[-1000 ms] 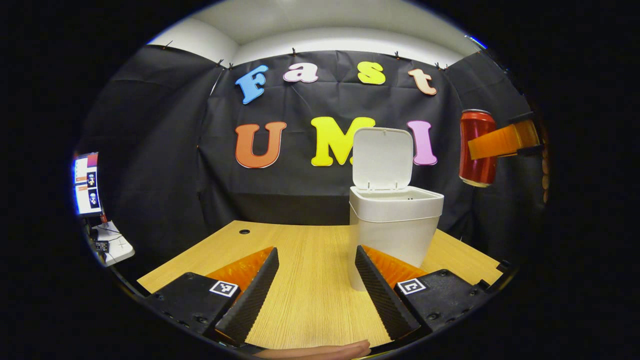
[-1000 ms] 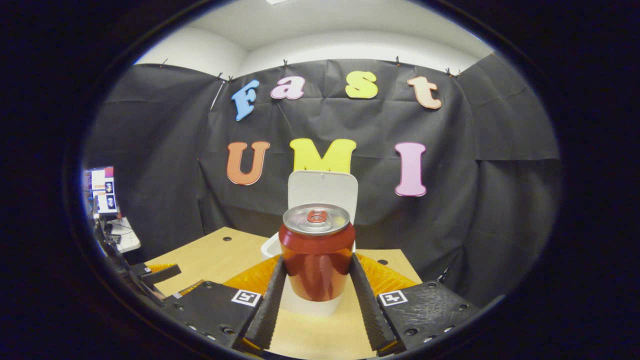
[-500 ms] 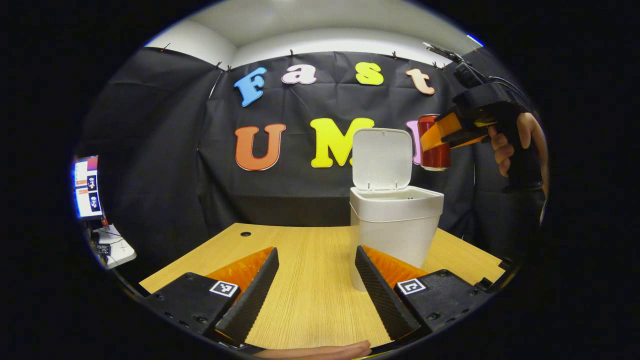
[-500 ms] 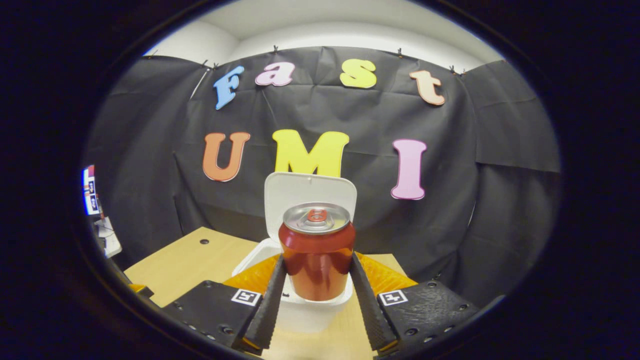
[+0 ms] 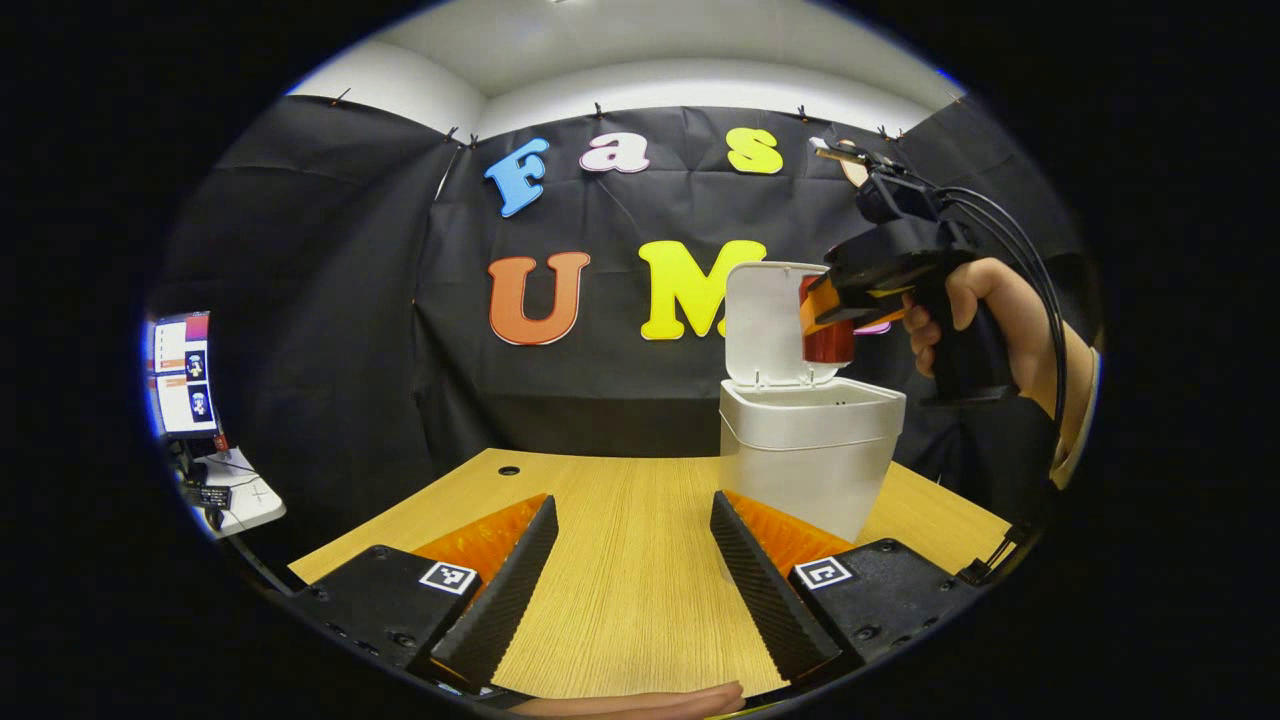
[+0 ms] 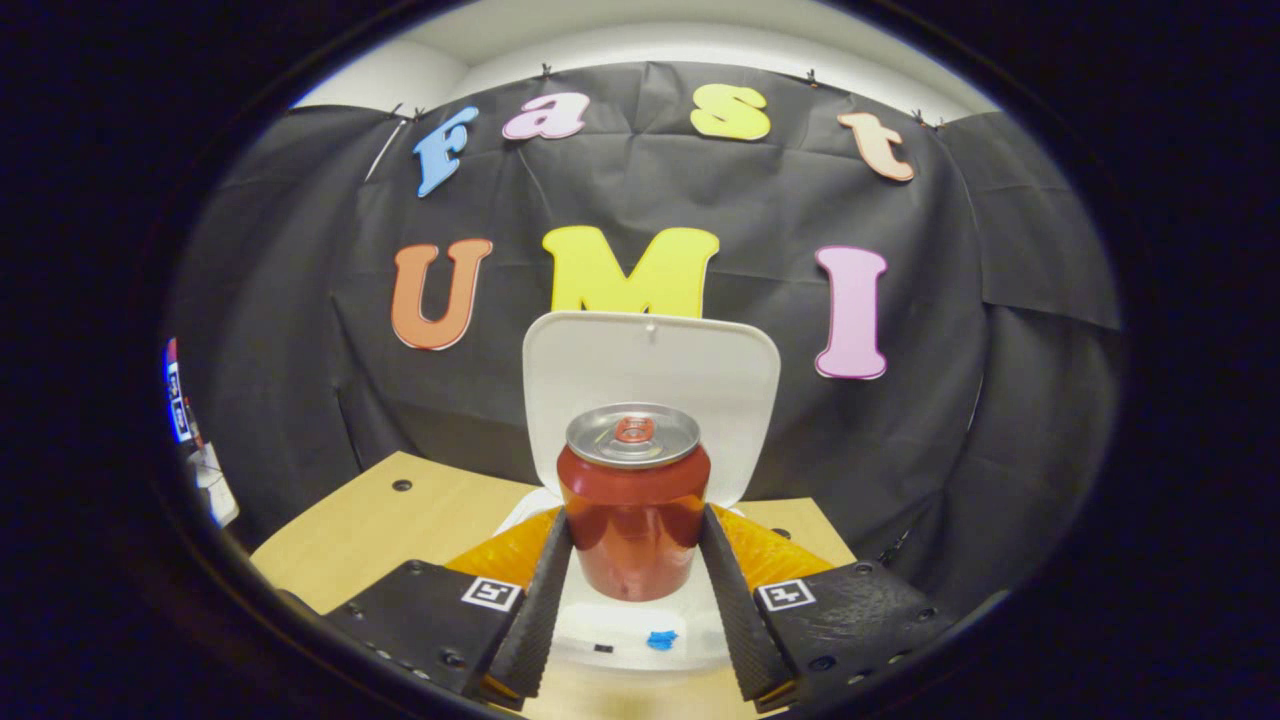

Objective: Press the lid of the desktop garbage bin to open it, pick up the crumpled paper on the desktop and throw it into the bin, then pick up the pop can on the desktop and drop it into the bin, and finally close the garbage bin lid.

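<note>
Right gripper view: we see the right tool (image 6: 632, 580) clamped on the pop can (image 6: 633, 510), one ribbed finger pressed against each side of its glossy red body, silver top with the pull tab facing up. The can hangs upright right over the open mouth of the white plastic bin (image 6: 640, 640), and it hides most of the opening. We can only make out a small blue bit and a dark speck at the bin's near edge, too small to say what they are. Whether the crumpled paper is inside, we can't tell. The lid (image 6: 650, 370) stands up behind the can, a rounded square, smooth and matte.

In the left gripper view the left tool (image 5: 625, 570) sits wide open with nothing between its fingers, low over the wood-grain surface (image 5: 620, 560). The bin's base is partly cut off behind the finger on the right. Farther off, a hand (image 5: 985, 310) holds the right tool above the bin, and that tool covers most of the can, leaving just a red strip in front of the lid.
</note>
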Action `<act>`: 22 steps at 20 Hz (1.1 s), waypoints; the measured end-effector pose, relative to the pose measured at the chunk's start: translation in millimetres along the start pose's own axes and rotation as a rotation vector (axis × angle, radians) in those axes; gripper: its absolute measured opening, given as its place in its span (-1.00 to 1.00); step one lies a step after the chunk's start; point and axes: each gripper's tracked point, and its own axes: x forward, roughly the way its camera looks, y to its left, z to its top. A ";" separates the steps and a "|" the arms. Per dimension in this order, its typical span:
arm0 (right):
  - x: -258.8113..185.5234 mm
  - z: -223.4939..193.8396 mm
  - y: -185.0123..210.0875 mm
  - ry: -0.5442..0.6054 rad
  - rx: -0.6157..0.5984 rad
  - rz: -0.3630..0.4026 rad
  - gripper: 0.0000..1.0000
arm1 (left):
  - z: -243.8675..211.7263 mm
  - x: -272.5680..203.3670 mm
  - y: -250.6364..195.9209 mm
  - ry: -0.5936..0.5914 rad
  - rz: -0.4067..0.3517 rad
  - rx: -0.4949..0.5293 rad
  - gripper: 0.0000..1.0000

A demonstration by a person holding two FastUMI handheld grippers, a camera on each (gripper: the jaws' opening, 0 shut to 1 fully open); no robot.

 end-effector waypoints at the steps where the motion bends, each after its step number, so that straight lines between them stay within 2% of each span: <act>1: 0.6 -0.2 3.2 -0.001 0.000 0.002 0.41 | -0.6 -1.4 0.9 -0.003 -0.001 0.000 0.98; 9: 8.0 -5.7 15.5 0.006 0.005 0.019 0.48 | -5.8 7.0 1.8 -0.002 -0.019 -0.011 0.98; 10: 9.2 -7.5 15.5 0.011 0.014 0.022 0.58 | -5.0 7.4 1.1 -0.008 -0.024 -0.013 0.98; 13: 6.5 -8.7 13.7 0.018 0.022 0.037 0.60 | -4.9 8.9 4.7 -0.014 -0.020 -0.020 0.98; 15: 3.3 -1.9 8.5 0.000 0.015 0.026 0.72 | -5.5 8.8 5.8 -0.009 -0.022 -0.029 0.98; 17: -0.7 5.6 9.7 -0.013 0.033 0.049 0.88 | -4.3 7.9 9.0 -0.012 -0.021 -0.028 0.98; 22: -11.9 39.7 15.1 -0.075 0.041 0.061 0.89 | -1.9 7.0 12.9 -0.023 -0.028 -0.027 0.98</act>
